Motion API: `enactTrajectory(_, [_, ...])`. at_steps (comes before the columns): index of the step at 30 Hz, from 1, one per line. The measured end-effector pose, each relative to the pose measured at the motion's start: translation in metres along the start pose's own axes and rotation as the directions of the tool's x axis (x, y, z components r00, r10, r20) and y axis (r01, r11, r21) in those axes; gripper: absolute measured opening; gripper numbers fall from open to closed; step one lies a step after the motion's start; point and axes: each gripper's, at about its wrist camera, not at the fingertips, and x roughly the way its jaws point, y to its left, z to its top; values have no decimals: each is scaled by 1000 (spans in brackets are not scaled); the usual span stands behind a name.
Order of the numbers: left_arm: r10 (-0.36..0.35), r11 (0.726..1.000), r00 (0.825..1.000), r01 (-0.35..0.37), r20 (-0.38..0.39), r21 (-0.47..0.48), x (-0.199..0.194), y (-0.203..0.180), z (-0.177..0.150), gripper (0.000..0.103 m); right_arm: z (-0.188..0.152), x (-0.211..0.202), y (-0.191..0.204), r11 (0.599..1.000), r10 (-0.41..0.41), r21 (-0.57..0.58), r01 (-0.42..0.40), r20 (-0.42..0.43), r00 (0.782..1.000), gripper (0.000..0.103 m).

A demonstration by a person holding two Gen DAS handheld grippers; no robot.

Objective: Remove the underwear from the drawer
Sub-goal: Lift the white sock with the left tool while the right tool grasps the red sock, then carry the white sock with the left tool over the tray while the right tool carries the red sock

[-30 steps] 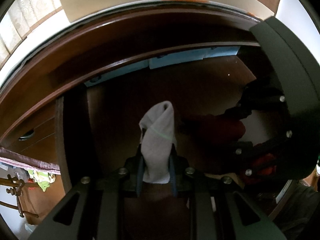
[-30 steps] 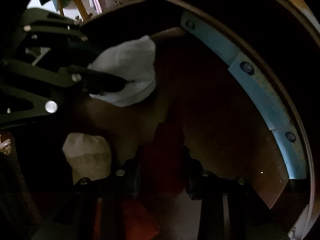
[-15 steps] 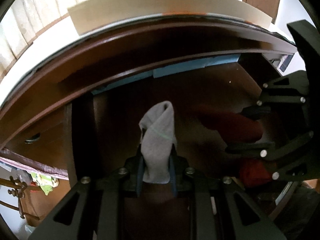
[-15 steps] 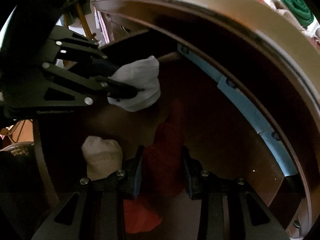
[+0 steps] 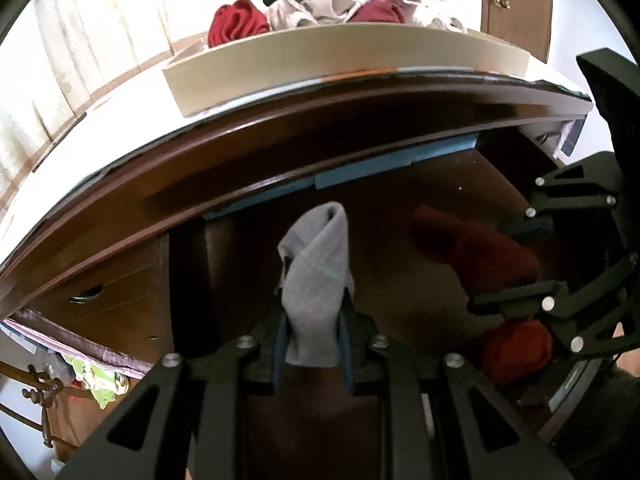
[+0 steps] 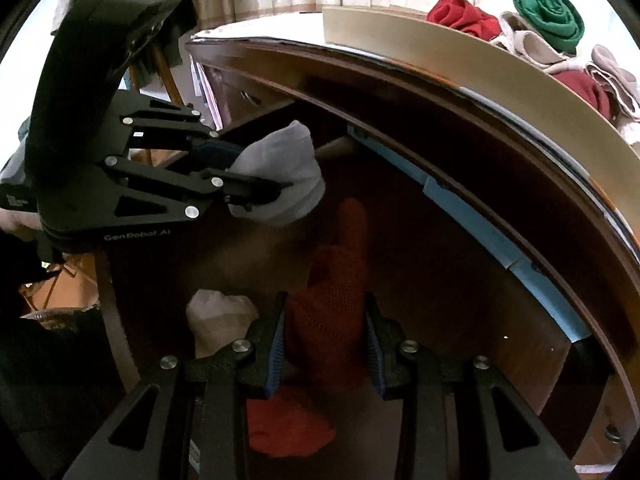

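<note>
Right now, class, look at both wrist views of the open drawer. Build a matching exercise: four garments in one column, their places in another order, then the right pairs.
Things:
1. grey garment
2. dark red garment
3. white garment
4. green roll

Places:
A. in the tray on top of the dresser
B. clamped in the right tongs
C. lying in the drawer, left of the right tongs
D. clamped in the left tongs

Pairs: 1-D, 2-B, 3-C, 4-A
</note>
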Motion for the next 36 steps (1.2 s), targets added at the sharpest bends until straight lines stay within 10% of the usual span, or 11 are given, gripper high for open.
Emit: enactTrajectory(36, [110,993,957,-97,267,-65,-45,4,-15,20,-23,-60,-3,998,-35,65,17,297,954,37])
